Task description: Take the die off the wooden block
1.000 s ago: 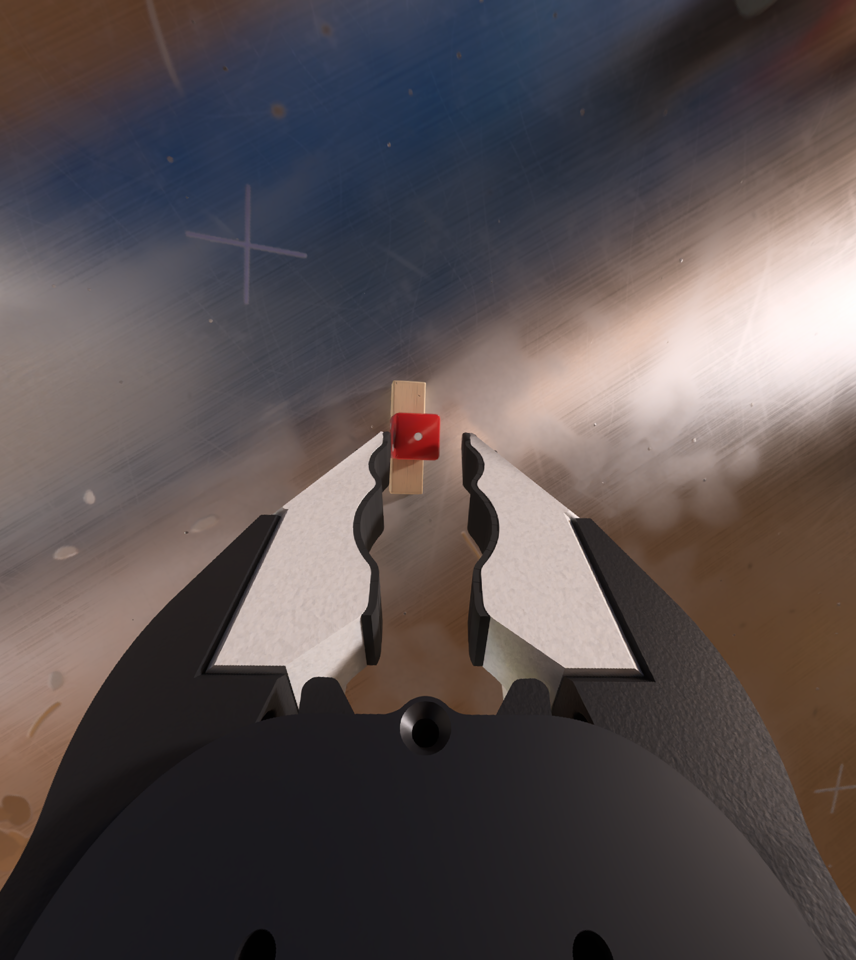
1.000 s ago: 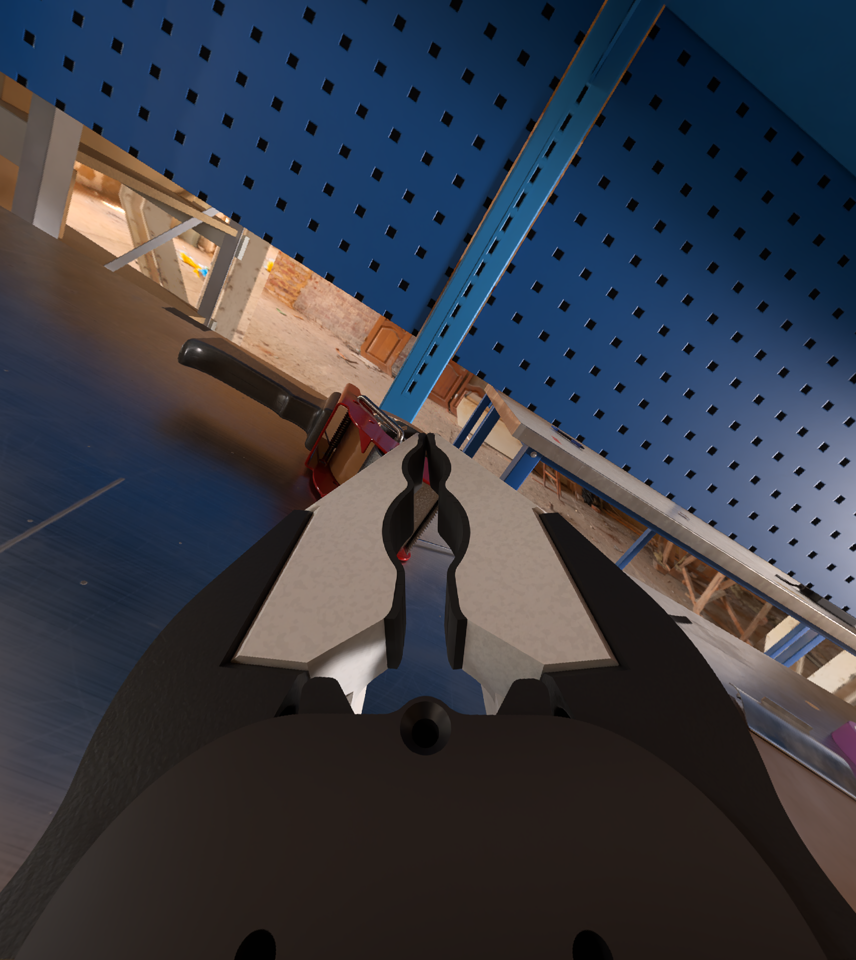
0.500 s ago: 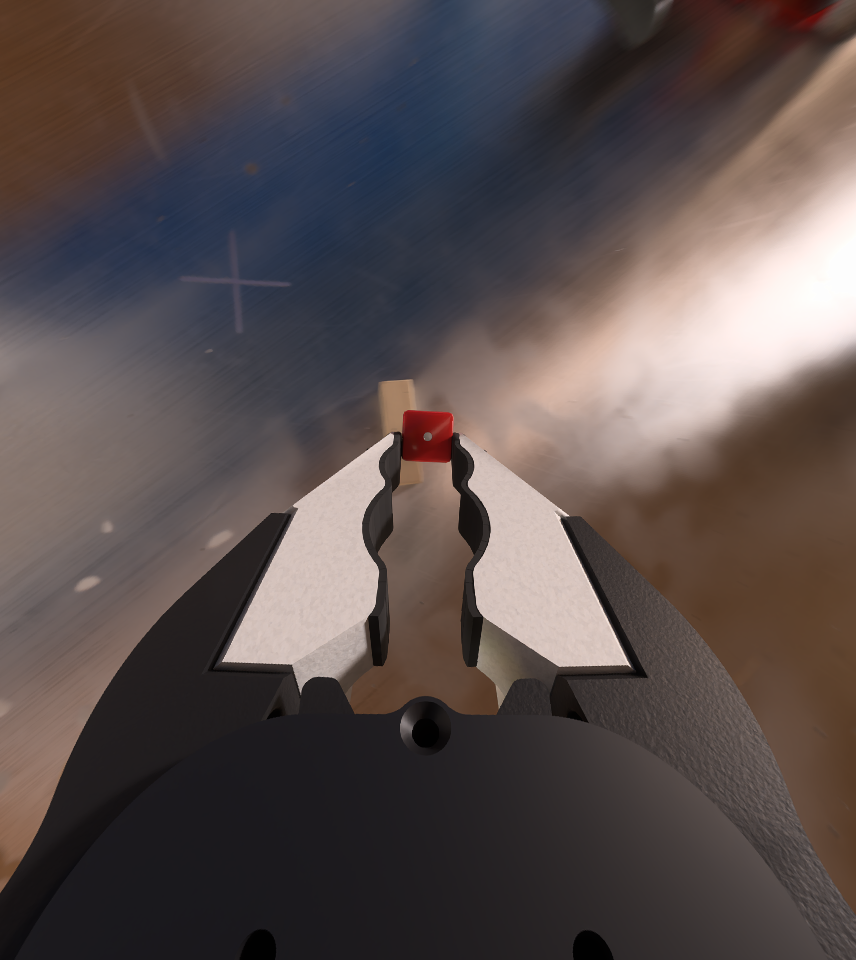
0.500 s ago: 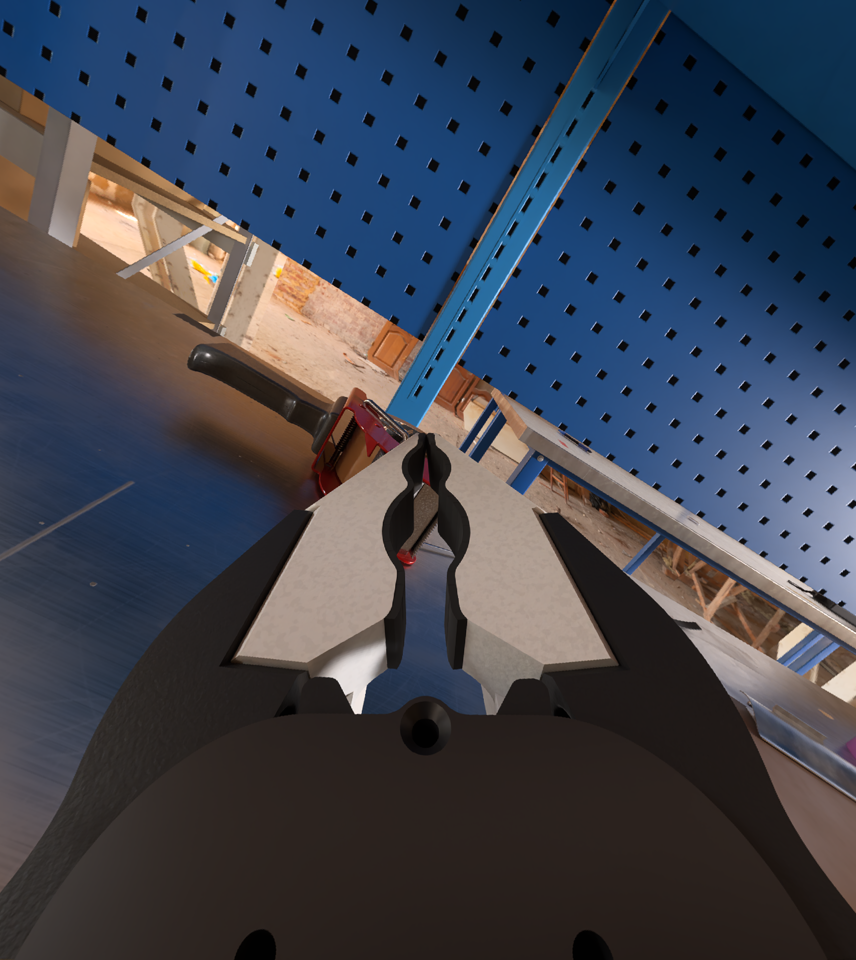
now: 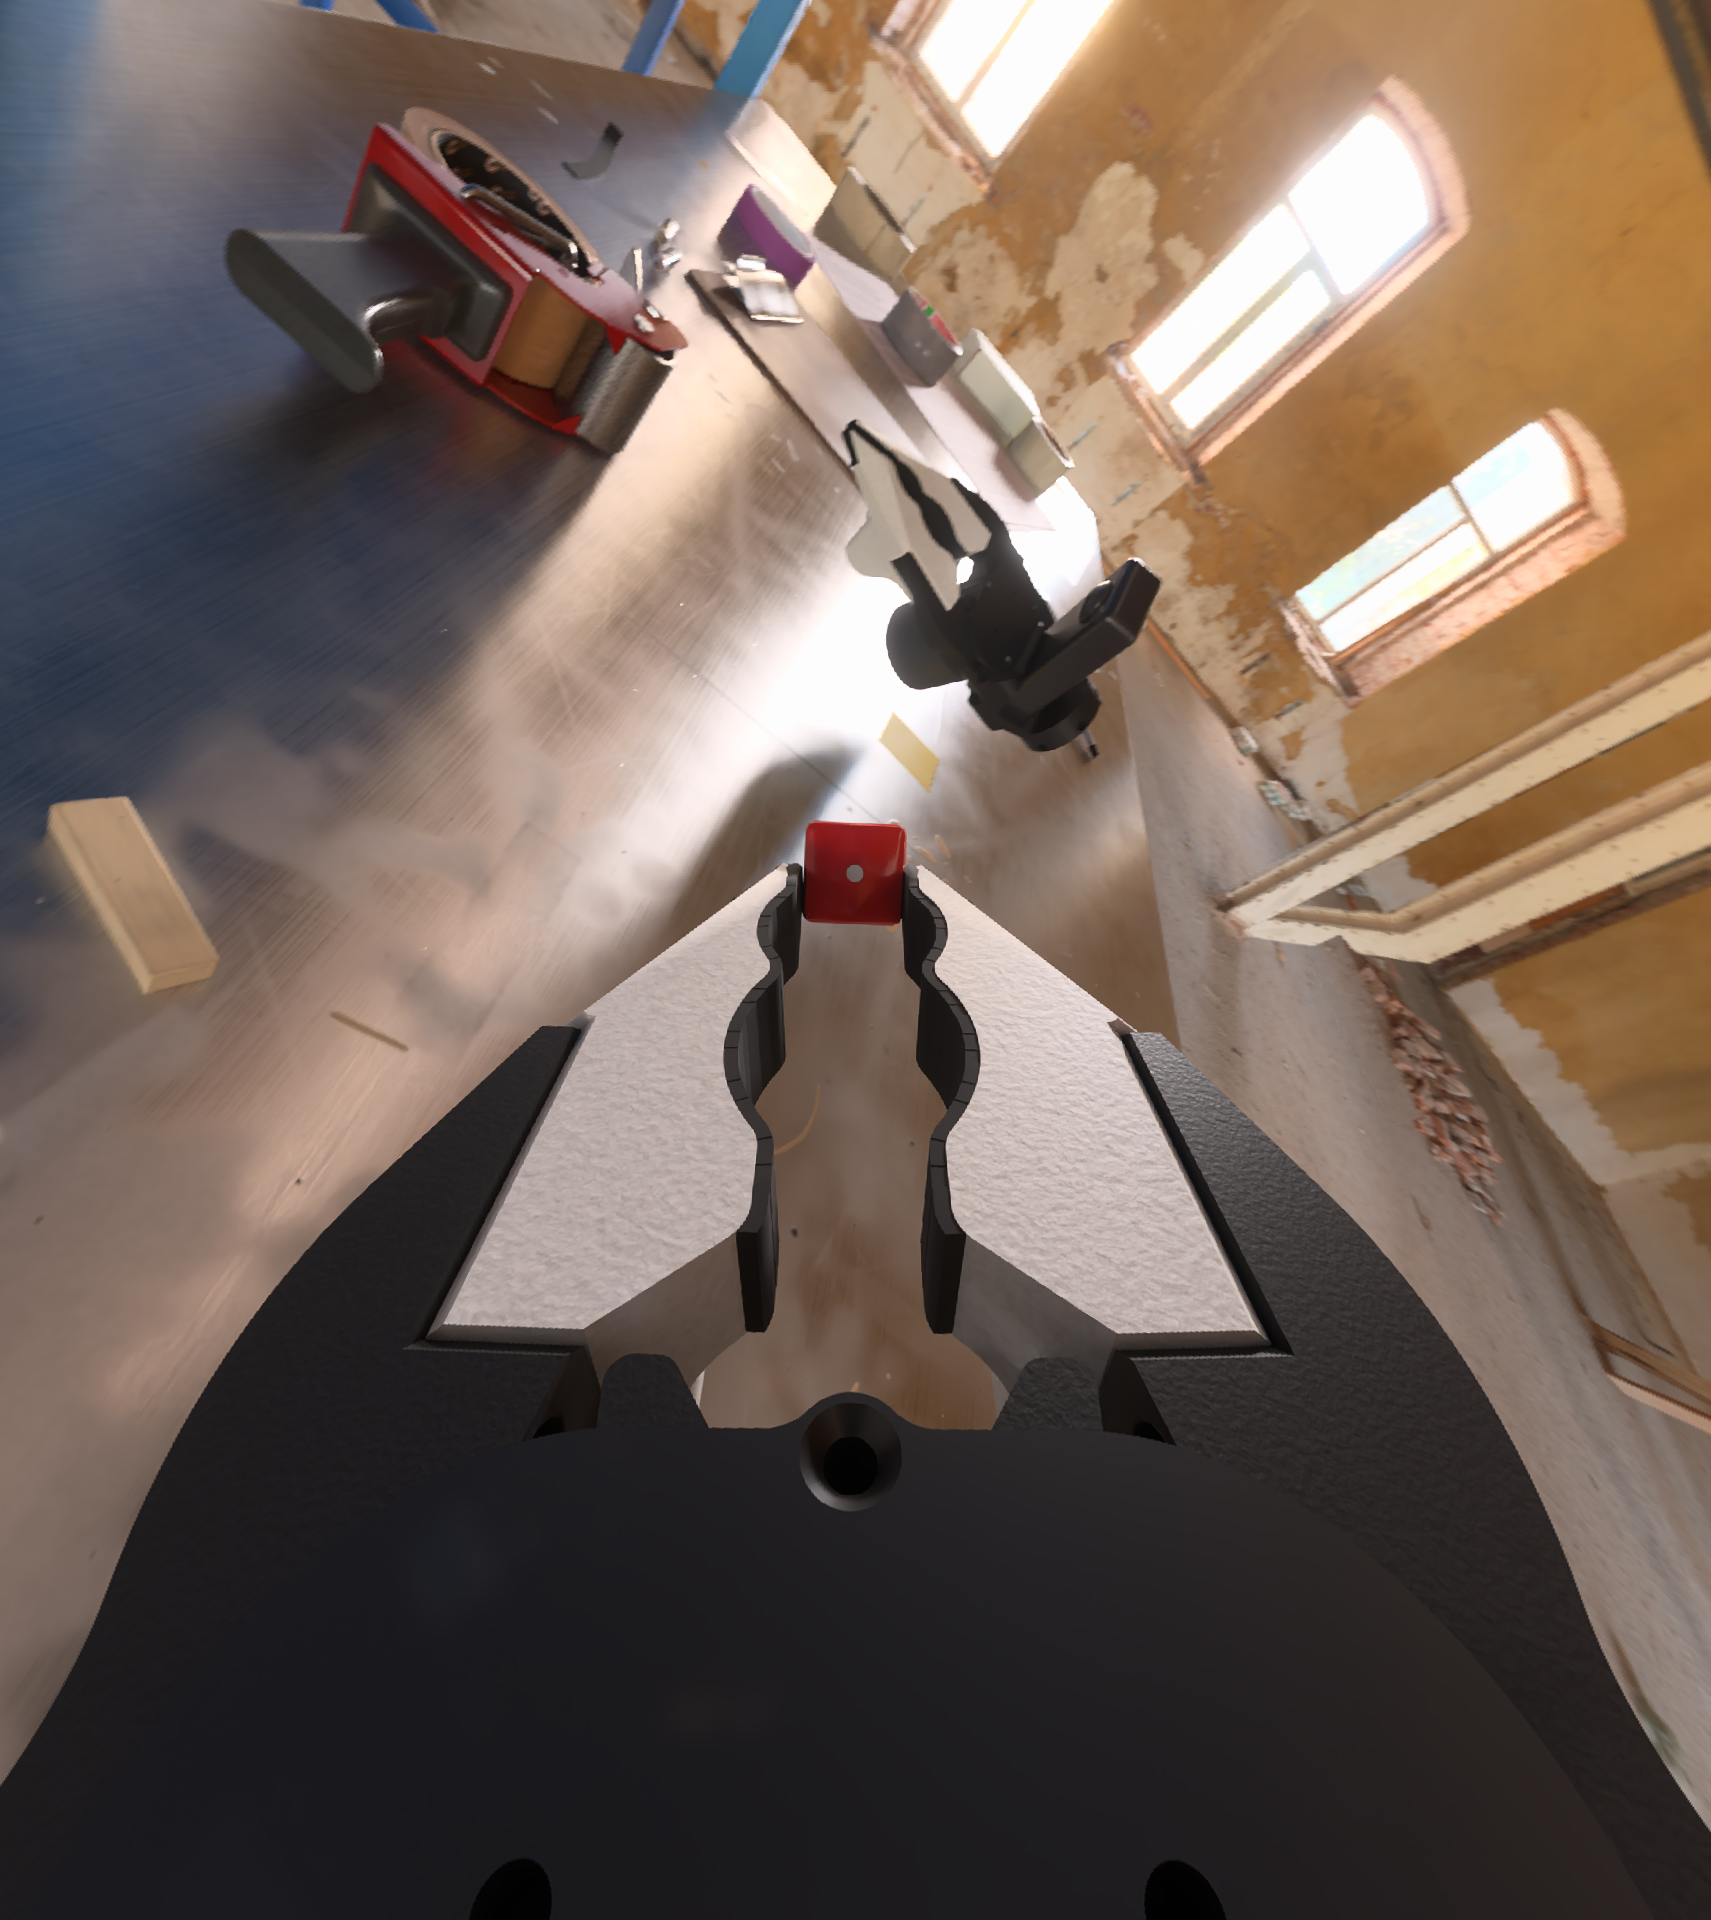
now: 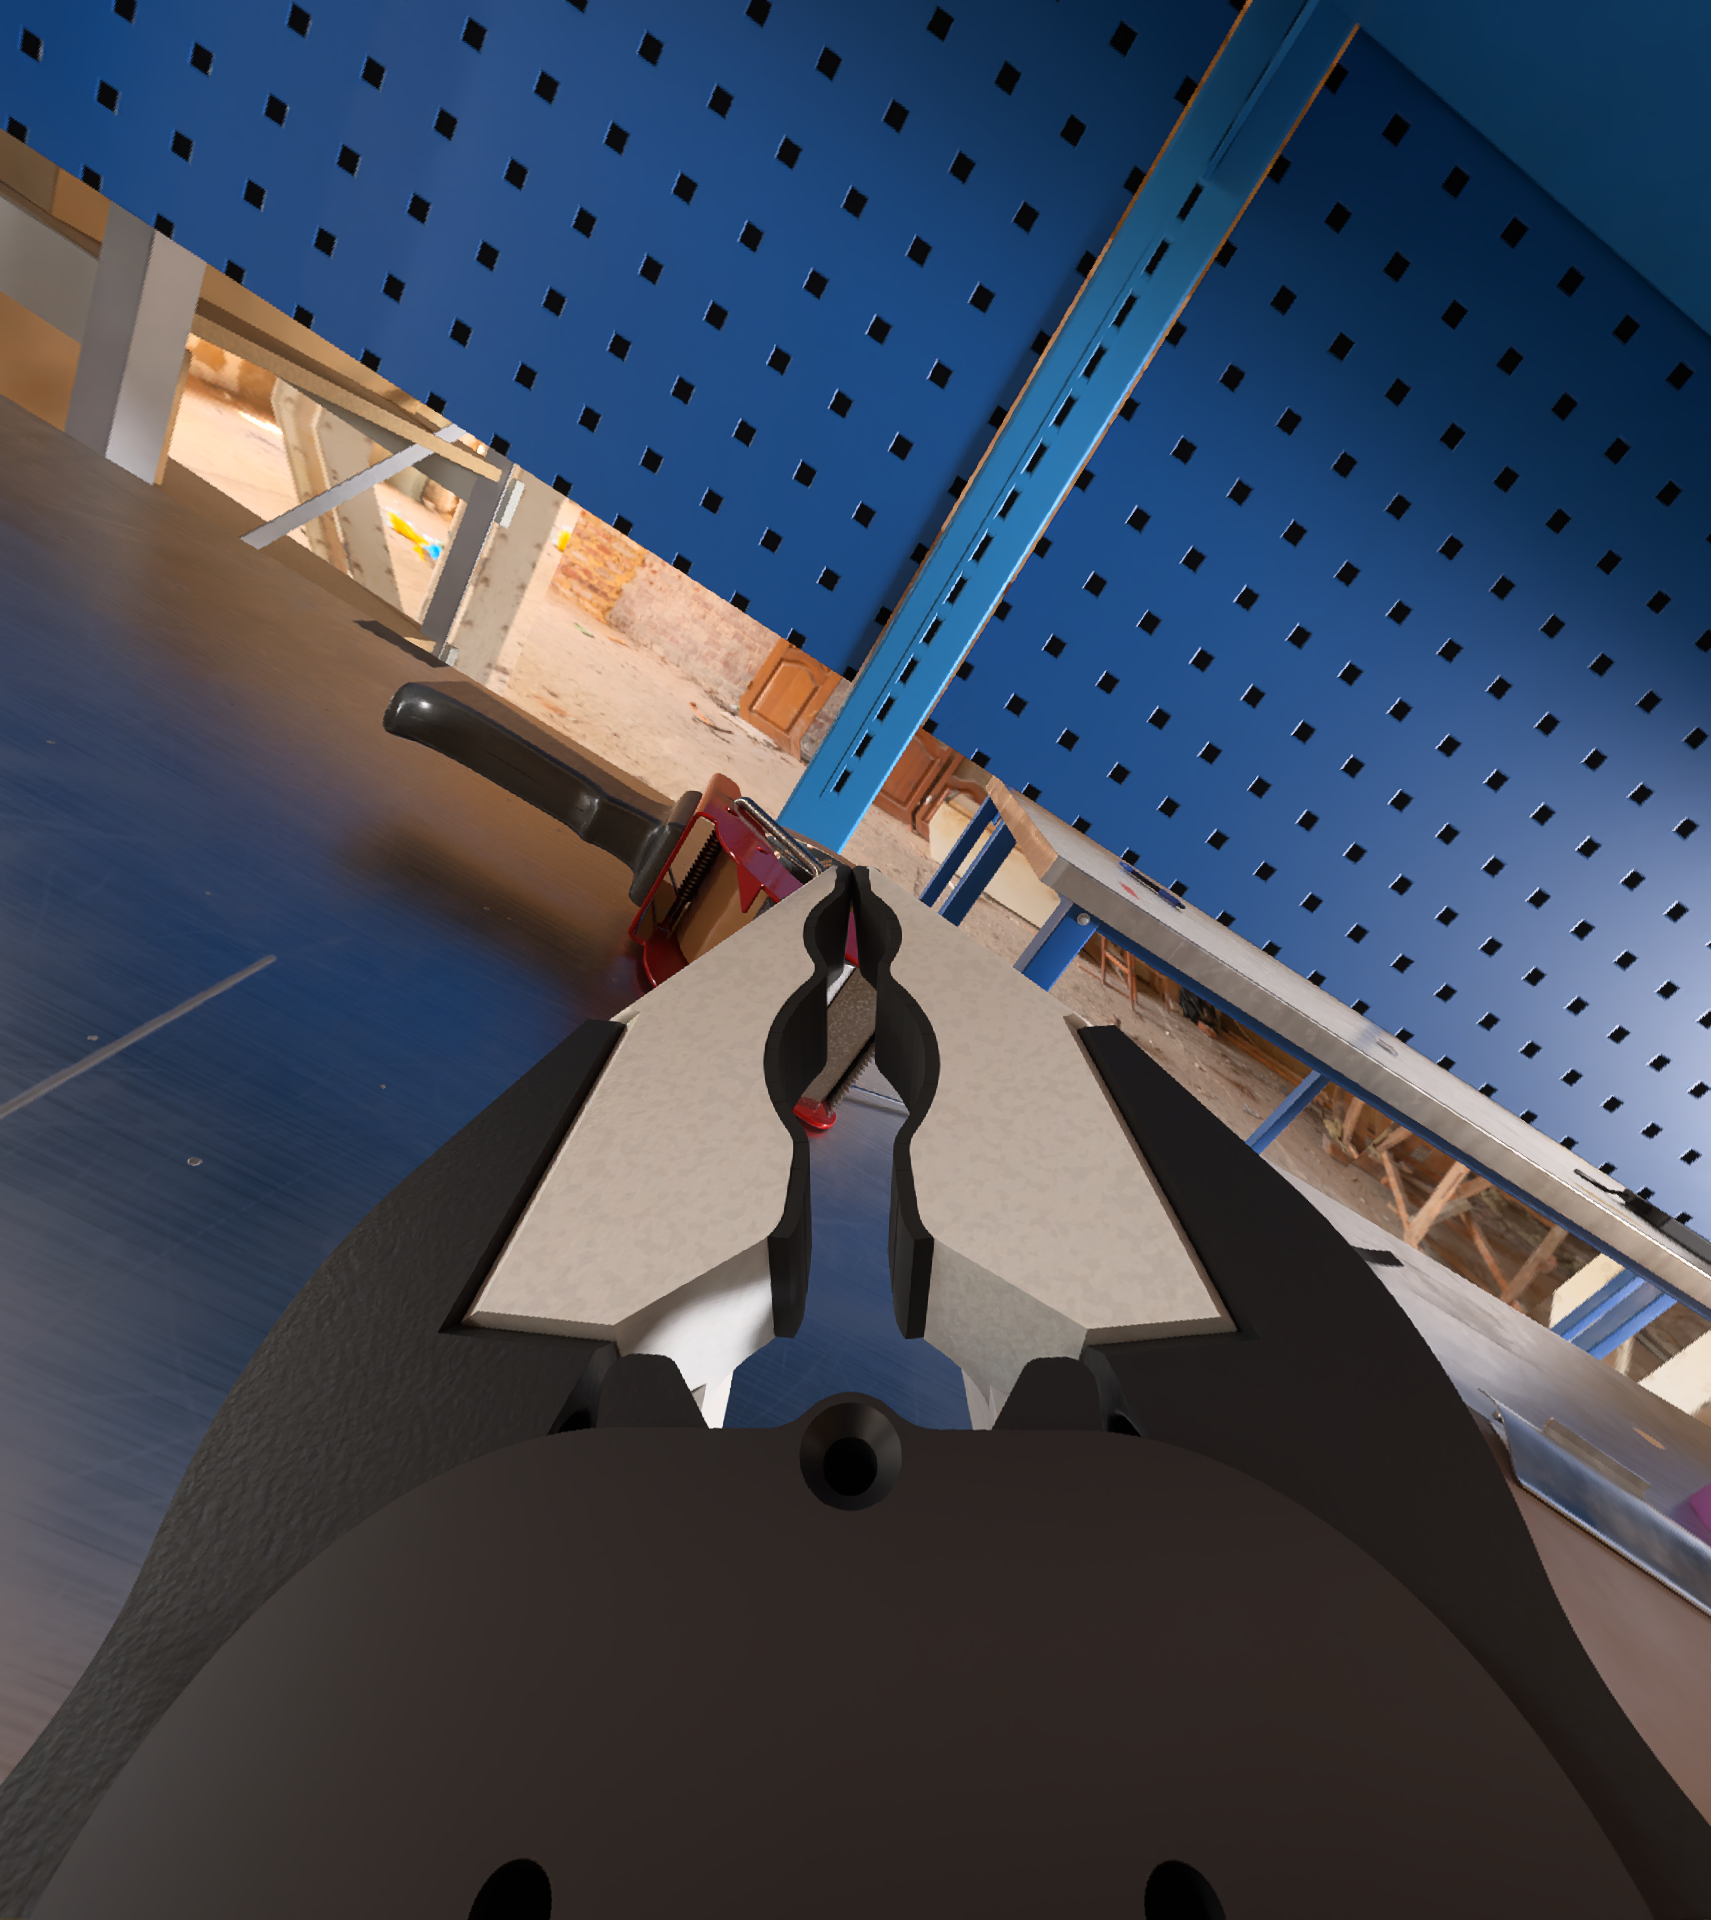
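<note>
My left gripper [image 5: 853,891] is shut on the red die [image 5: 853,871], which sits between its fingertips, lifted above the table. The pale wooden block [image 5: 130,894] lies flat on the metal table at the left of the left wrist view, apart from the die. My right gripper [image 6: 852,883] is shut and empty, with its fingertips touching; it also shows in the left wrist view [image 5: 918,509], hovering farther off over the table. The die and block do not show in the right wrist view.
A red tape dispenser [image 5: 477,281] with a black handle lies on the table beyond the block; it also shows in the right wrist view [image 6: 685,883]. A purple roll [image 5: 768,234], small boxes and a metal plate [image 6: 1620,1517] sit at the far side. A blue pegboard [image 6: 1350,520] stands behind.
My left gripper closed on the die, lifted it off the block and swung right and up; the block is now far to the left. The right gripper barely moved.
</note>
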Controlling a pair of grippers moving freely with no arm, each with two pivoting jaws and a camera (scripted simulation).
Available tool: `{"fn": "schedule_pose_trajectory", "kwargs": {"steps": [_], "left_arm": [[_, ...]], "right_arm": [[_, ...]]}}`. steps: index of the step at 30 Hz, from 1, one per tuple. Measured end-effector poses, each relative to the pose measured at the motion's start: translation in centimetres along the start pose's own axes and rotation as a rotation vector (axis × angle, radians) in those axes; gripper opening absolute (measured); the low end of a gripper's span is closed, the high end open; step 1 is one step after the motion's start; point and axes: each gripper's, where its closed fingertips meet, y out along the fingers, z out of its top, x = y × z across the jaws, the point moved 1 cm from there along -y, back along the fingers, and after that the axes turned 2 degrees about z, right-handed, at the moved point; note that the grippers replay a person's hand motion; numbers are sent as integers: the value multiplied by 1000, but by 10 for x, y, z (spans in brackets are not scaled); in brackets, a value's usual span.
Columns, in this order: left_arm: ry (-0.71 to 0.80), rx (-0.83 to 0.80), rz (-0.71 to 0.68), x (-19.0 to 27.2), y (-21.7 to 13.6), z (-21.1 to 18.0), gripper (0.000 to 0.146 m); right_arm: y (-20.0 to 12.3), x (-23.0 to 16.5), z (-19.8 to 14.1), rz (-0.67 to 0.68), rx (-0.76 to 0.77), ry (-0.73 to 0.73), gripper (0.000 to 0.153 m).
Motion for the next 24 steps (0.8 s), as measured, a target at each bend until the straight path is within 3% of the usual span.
{"fn": "schedule_pose_trajectory", "kwargs": {"steps": [5, 13, 17, 24], "left_arm": [[8, -58, 224, -27, -2, -14, 19], [153, -348, 645, -83, 3, -46, 19], [300, -467, 630, -88, 15, -52, 19], [361, -576, 673, -107, 24, -52, 19]], "right_arm": [[0, 0, 0, 1, -1, -3, 0], [0, -1, 0, 2, -1, -5, 0], [0, -1, 0, 5, -2, -7, 0], [0, -1, 0, 3, 0, -5, 0]]}}
